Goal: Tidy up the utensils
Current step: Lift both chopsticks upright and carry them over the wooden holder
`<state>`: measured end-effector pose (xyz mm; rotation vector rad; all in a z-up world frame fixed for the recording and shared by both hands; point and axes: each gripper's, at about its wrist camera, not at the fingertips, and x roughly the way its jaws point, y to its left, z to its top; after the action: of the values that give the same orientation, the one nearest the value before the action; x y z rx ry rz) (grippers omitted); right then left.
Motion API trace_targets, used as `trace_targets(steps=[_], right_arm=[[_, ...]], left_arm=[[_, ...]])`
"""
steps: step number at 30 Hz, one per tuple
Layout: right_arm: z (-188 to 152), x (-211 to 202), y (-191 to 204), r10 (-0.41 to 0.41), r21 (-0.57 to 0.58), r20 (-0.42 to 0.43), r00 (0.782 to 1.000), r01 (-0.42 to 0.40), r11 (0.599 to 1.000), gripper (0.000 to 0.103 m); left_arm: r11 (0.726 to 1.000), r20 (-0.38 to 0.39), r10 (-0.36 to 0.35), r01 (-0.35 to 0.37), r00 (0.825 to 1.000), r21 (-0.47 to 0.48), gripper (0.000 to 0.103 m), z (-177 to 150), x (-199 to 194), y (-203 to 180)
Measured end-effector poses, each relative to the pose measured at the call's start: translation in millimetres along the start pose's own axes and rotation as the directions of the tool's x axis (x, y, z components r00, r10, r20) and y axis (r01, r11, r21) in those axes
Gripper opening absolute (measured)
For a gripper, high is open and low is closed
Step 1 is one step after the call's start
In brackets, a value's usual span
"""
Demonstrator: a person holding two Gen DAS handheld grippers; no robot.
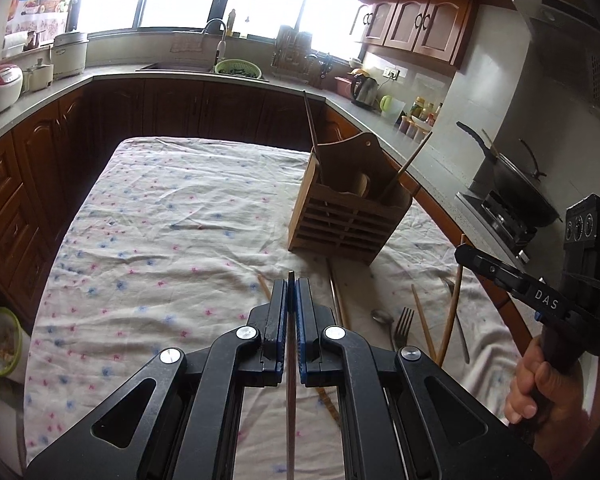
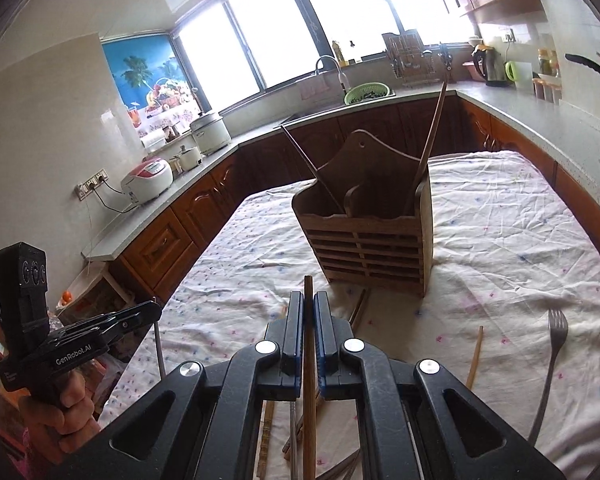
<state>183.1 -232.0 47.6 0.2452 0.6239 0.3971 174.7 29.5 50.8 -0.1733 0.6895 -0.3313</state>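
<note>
Setting: kitchen table (image 1: 160, 208) draped in a floral cloth, with counters on the far sides.
Holder: wooden utensil holder (image 1: 342, 216) stood on the far right of the cloth; one dark chopstick (image 1: 311, 124) is leaned in its left compartment, one wooden chopstick (image 1: 410, 164) in its right.
Left gripper (image 1: 292, 285): clenched on a thin dark chopstick (image 1: 290, 400).
Right gripper (image 2: 308, 300): clenched on a brown chopstick (image 2: 309, 380).
Loose utensils: fork (image 1: 403, 322), spoon (image 1: 382, 316) and further chopsticks are left on the near cloth.
</note>
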Motion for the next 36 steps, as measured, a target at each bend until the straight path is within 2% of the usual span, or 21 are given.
trace_targets(steps=[10, 27, 33, 36], right_arm=[[13, -38, 8, -0.006, -0.041, 0.115, 0.993, 0.011, 0.999, 0.005], [34, -50, -5, -0.016, -0.019, 0.209, 0.978, 0.021, 1.0, 0.005], [52, -52, -16, -0.029, 0.011, 0.271, 0.962, 0.027, 1.0, 0.005], [66, -54, -23, -0.046, 0.028, 0.319, 0.946, 0.039, 0.999, 0.005]], left_arm=[[1.0, 0.1, -0.01, 0.01, 0.995, 0.0, 0.003, 13, -32, -6], [0.999, 0.176, -0.033, 0.034, 0.984, -0.001, 0.003, 46, -26, -15], [0.999, 0.227, -0.041, 0.041, 0.973, 0.005, 0.003, 70, -20, -19], [0.998, 0.259, -0.054, 0.055, 0.964, 0.002, 0.003, 87, -18, -20]])
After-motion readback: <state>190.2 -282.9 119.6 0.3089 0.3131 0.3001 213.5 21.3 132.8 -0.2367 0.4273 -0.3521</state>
